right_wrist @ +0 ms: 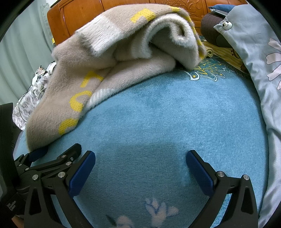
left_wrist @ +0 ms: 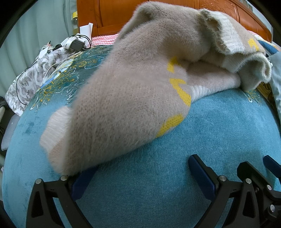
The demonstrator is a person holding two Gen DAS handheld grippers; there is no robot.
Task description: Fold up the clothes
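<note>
Sweater point(left_wrist: 123, 84) lies crumpled on the bed point(left_wrist: 210, 131); left gripper point(left_wrist: 140, 173) and right gripper point(right_wrist: 140, 166) jaws wide apart, apparently empty.

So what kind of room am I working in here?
Most likely a bedroom: the sweater lies on a bed covered by a teal plush blanket, with a carved wooden headboard behind it and a pale floral pillow or quilt beside it.
</note>
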